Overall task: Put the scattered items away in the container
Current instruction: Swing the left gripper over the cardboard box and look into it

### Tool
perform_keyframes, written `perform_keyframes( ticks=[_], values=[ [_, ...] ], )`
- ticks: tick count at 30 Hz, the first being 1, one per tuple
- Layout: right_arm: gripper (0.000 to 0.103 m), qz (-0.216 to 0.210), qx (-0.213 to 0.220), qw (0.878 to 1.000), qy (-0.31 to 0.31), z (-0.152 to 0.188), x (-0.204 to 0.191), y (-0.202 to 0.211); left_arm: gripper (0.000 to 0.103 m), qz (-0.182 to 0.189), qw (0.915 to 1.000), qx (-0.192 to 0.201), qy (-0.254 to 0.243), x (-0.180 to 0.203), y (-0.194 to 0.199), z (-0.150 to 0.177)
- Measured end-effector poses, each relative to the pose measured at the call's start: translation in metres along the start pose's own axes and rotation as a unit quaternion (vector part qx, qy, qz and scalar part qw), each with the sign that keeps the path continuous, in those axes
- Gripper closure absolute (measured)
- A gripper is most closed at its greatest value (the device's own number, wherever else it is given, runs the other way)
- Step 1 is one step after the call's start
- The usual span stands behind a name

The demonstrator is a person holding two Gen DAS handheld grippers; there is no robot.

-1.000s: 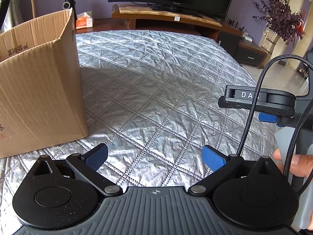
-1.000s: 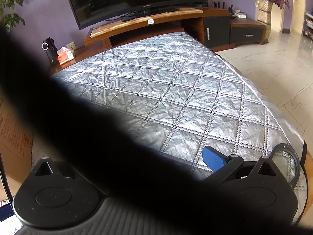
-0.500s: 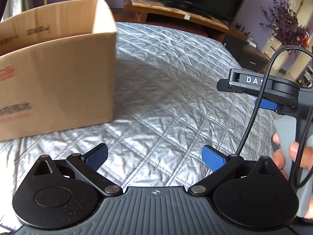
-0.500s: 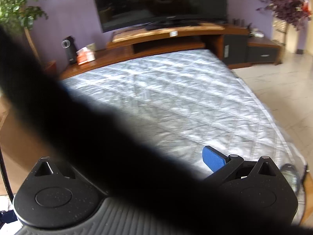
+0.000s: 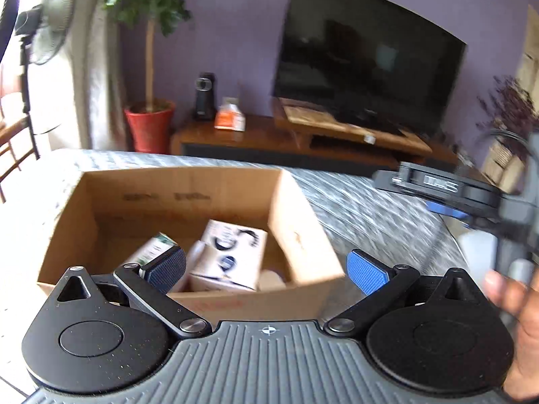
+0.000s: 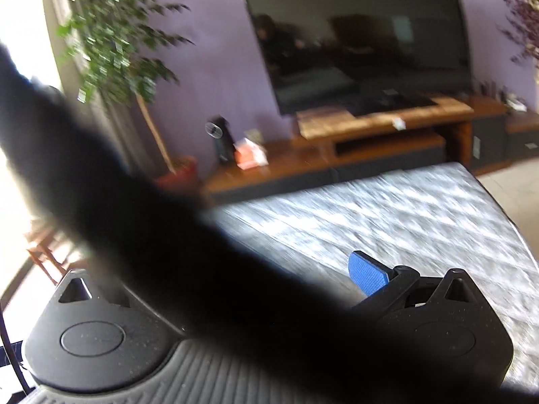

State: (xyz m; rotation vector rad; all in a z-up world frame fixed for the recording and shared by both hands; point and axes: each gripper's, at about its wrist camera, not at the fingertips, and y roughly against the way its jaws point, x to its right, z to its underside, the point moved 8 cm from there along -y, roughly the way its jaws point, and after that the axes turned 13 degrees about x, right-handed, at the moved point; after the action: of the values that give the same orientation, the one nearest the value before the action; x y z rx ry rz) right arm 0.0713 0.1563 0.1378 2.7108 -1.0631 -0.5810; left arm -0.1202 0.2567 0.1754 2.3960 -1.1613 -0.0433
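An open cardboard box (image 5: 303, 235) stands on the silver quilted bed (image 5: 370, 202). Inside it lie a white carton with black print (image 5: 232, 252) and a green-and-white carton (image 5: 151, 250). My left gripper (image 5: 266, 269) is open and empty, held above the box's near wall. My right gripper shows at the right of the left wrist view (image 5: 438, 185), over the bed. In the right wrist view only its right blue fingertip (image 6: 367, 276) shows; a thick black blurred band (image 6: 168, 235) hides the left one.
A wooden TV stand (image 5: 337, 134) with a large TV (image 5: 363, 67) lies beyond the bed. A potted tree in a red pot (image 5: 150, 128), a standing fan (image 5: 43, 33) and a wooden chair (image 5: 13, 141) stand at the left. A dried purple plant (image 5: 508, 107) is at the right.
Both grippers rose and tilted up, so the wall and TV fill the views. The left gripper moved left over the box, whose inside now shows. Both views are motion-blurred.
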Motion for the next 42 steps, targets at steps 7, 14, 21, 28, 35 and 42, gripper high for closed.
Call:
perform_keyframes(
  ticks=[7,14,21,28,35,42],
  values=[
    [0.001,-0.032,-0.019,0.998,0.042,0.007,-0.029,-0.025,0.001,-0.101,0.9929,-0.024,0.059,-0.063,-0.053,-0.011],
    [0.001,-0.036,-0.082,0.993,0.079,0.040,-0.059,-0.065,0.001,-0.128,0.9870,-0.053,0.082,-0.094,-0.086,0.000],
    [0.001,-0.034,-0.098,0.985,0.139,0.060,-0.085,-0.071,0.000,-0.126,0.9856,-0.047,0.103,-0.113,-0.096,0.001],
    [0.001,-0.030,-0.101,0.985,0.133,0.065,-0.088,-0.075,0.000,-0.137,0.9849,-0.053,0.091,-0.124,-0.107,0.013],
    [0.001,-0.011,-0.110,0.982,0.155,0.077,-0.095,-0.088,0.000,-0.143,0.9858,-0.060,0.066,-0.127,-0.115,0.019],
    [0.001,-0.013,-0.110,0.977,0.183,0.083,-0.109,-0.089,0.000,-0.149,0.9841,-0.058,0.077,-0.133,-0.114,0.017]
  ],
)
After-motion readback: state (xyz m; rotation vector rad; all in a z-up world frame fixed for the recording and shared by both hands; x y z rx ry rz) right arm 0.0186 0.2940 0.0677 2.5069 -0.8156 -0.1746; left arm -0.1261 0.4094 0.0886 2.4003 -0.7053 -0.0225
